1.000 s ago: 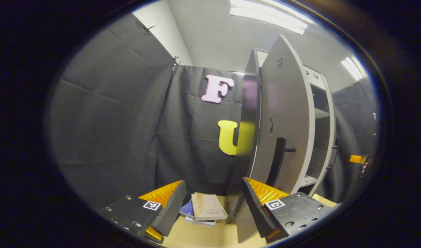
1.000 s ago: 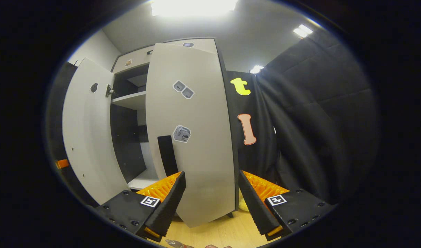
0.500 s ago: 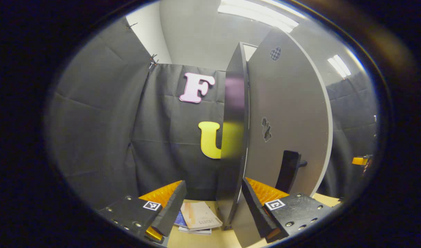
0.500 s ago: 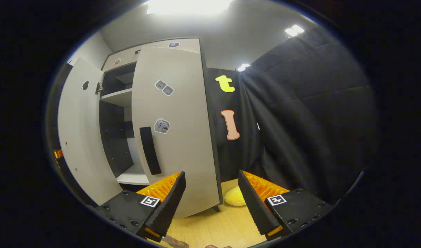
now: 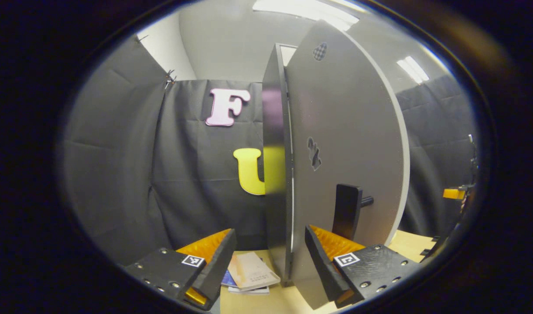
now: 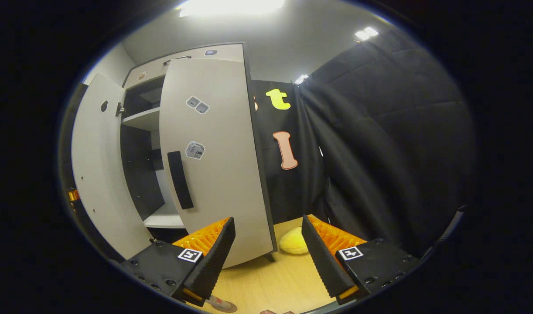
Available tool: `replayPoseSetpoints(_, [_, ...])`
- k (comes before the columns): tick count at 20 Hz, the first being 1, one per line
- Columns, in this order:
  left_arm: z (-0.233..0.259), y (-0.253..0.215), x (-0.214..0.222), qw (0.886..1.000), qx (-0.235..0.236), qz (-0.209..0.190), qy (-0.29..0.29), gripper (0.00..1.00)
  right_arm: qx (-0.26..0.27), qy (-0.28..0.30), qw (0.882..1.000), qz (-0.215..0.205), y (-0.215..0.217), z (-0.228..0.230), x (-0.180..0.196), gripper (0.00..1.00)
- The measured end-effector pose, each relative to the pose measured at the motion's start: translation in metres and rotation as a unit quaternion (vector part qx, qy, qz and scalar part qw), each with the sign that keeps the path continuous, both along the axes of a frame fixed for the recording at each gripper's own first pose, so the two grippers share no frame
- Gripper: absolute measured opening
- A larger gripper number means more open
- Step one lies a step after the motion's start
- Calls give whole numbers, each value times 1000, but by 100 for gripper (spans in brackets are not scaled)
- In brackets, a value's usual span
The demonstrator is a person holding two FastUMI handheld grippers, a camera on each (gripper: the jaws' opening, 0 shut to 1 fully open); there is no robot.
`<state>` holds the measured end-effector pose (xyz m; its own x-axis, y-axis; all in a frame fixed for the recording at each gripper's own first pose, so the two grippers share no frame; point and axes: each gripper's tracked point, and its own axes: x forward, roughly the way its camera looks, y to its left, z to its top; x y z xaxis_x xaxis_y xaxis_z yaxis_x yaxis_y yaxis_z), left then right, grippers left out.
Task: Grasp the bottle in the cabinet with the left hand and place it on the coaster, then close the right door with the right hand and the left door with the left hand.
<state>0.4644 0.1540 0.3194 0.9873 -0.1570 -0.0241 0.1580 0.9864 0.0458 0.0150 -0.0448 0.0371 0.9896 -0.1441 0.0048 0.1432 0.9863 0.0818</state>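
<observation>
In the left gripper view my left gripper (image 5: 268,257) is open and holds nothing. The cabinet's left door (image 5: 345,131) stands edge-on just beyond it, its outer face and dark handle (image 5: 346,210) behind my right-hand finger (image 5: 321,264). In the right gripper view my right gripper (image 6: 268,257) is also open and holds nothing. Beyond it the right door (image 6: 214,165) with its dark handle (image 6: 180,179) stands ajar. The left door (image 6: 96,174) hangs wide open, with bare shelves (image 6: 142,120) between the two. A small round object (image 6: 225,306) at the bottom edge is too cut off to identify.
A stack of books (image 5: 249,274) lies on the wooden table (image 5: 410,242) left of the cabinet. A yellow lump (image 6: 292,244) rests on the table by the cabinet's right foot. Black cloth walls close in on both sides. The far gripper (image 5: 453,193) shows at the right rim.
The left gripper has swung around the left door's outer side, so the cabinet's inside is now hidden behind it. The right gripper has drawn back to the right, away from the right door.
</observation>
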Motion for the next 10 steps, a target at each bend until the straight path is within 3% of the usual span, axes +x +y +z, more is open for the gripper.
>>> replayPoseSetpoints(2, [3, 0, 0, 1000, 1, -1, 1, 92, 1, -1, 1000, 1, 0, -2, 0, 97])
replayPoseSetpoints(4, [1, -5, 2, 1000, 4, -8, 0, 96, 7, 0, 1000, 3, 1, -4, 1, 97])
replayPoseSetpoints(5, [-1, -8, 5, 1000, 0, -17, 2, 92, 11, 1, 1000, 5, 2, -5, 1, 97])
replayPoseSetpoints(7, [0, -10, 8, 999, 4, -34, 2, 97, 14, 2, 1000, 9, 4, -6, 3, 98])
replayPoseSetpoints(10, [2, -12, 9, 999, 13, -40, -4, 96, 11, 1, 1000, 7, -1, -5, 4, 97])
